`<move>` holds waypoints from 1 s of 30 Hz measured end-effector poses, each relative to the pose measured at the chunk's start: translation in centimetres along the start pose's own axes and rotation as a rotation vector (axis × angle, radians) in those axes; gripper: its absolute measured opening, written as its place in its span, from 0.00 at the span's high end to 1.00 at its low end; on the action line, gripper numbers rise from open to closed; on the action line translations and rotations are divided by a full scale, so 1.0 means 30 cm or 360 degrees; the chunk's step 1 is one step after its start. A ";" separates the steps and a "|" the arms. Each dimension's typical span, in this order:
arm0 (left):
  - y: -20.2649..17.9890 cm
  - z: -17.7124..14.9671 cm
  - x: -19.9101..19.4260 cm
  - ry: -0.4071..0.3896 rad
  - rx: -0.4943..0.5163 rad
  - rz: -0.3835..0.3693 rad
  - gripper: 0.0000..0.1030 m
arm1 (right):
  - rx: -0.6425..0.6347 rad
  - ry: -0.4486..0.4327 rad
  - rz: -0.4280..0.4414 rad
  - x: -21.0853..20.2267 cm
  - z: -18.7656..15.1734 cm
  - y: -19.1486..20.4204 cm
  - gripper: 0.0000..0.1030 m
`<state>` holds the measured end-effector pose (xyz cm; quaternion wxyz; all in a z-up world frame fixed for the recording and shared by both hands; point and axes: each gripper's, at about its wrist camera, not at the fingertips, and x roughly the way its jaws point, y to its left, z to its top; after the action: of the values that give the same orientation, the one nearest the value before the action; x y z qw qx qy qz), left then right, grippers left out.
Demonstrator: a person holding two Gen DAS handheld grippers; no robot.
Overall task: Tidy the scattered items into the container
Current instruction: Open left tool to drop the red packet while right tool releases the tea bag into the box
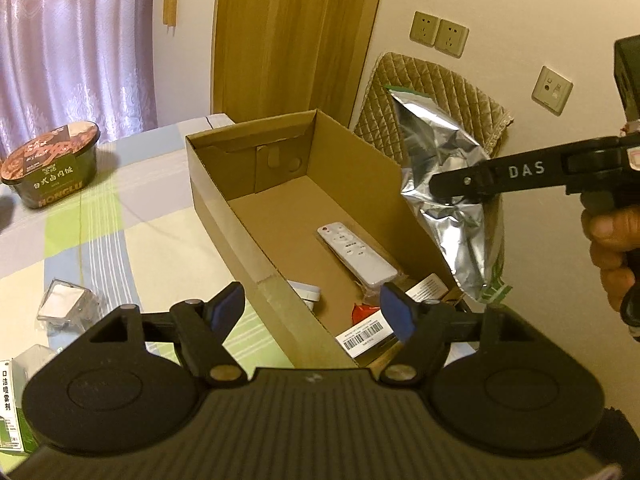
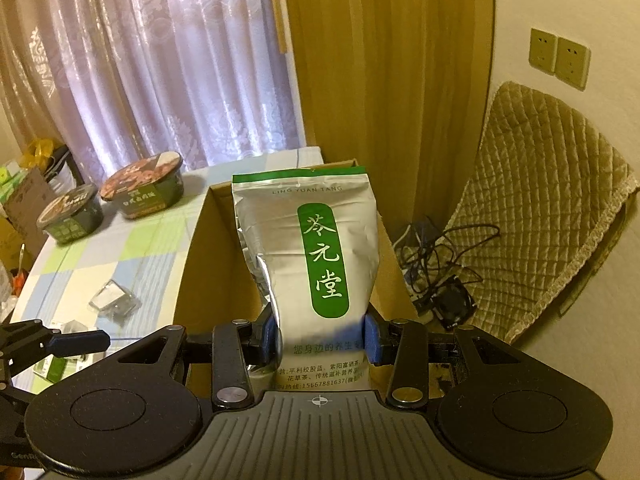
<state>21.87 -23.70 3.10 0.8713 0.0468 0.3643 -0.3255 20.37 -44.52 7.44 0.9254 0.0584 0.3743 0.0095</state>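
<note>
Checked cloth in pale green, blue and cream covers the table (image 1: 120, 200), with a lilac curtain (image 1: 72, 40) and a wooden door panel (image 1: 292, 36) behind it. On the cloth stands an open cardboard box (image 1: 224, 216), its long side running from 6 toward 12 o'clock in the left wrist view.

That view looks down into the box: a white remote control (image 1: 356, 252) lies on the floor, and nearer the camera are a barcoded carton (image 1: 364, 336) and a small red packet (image 1: 362, 312). The left gripper (image 1: 312, 308) is spread wide with nothing between its blue pads, which straddle the near left wall of the box. At 3 o'clock, the right gripper (image 1: 448, 188), held by a hand (image 1: 616, 248), pinches a silver foil pouch (image 1: 444, 184) that hangs above the right wall of the box. Only the plain crumpled back of the pouch shows here.

The right wrist view gives the printed front: a green label with white Chinese characters and "LING YUAN TANG" on the foil pouch (image 2: 316, 248). The right gripper (image 2: 320, 336) clamps its lower part between both blue pads. Behind the pouch the cardboard box (image 2: 200, 264) is open.

At 10 o'clock two instant rice bowls (image 2: 142, 190) stand on the cloth; the left wrist view shows just one. A clear plastic case (image 2: 114, 300) lies at 8 o'clock. A quilted chair cover (image 2: 540, 208) and tangled cables (image 2: 436, 264) are at 3 o'clock.
</note>
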 end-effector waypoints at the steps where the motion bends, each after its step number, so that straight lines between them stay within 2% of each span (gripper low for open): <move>1: 0.002 0.002 -0.003 -0.0002 -0.0002 -0.0001 0.31 | -0.0006 0.0000 0.0002 0.002 0.004 0.006 0.57; 8: 0.015 0.005 -0.020 -0.0031 -0.0024 0.0009 0.29 | -0.0032 0.0021 0.0027 0.040 0.035 0.044 0.56; 9: 0.018 0.005 -0.020 -0.0031 -0.0028 0.0013 0.29 | -0.0024 0.0021 0.0040 0.048 0.040 0.046 0.37; 10: 0.021 0.004 -0.021 -0.0032 -0.0032 0.0016 0.29 | -0.0009 0.0004 0.0038 0.052 0.045 0.047 0.23; 11: 0.024 0.002 -0.022 -0.0032 -0.0035 0.0019 0.29 | 0.0004 -0.0032 0.0027 0.050 0.047 0.046 0.13; 13: 0.032 -0.005 -0.027 -0.0031 -0.0042 0.0029 0.29 | 0.0014 -0.0072 0.0036 0.046 0.054 0.046 0.13; 17: 0.050 -0.022 -0.038 -0.0026 -0.0064 0.0050 0.29 | 0.0024 -0.0065 0.0024 0.041 0.048 0.041 0.13; 30: 0.083 -0.094 -0.158 -0.0029 -0.0103 0.0110 0.28 | 0.0119 -0.0037 0.0018 -0.082 -0.055 0.040 0.13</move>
<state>19.20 -18.33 3.81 0.8863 0.0282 0.3649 -0.2836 17.48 -43.32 8.10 0.9267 0.0953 0.3634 0.0001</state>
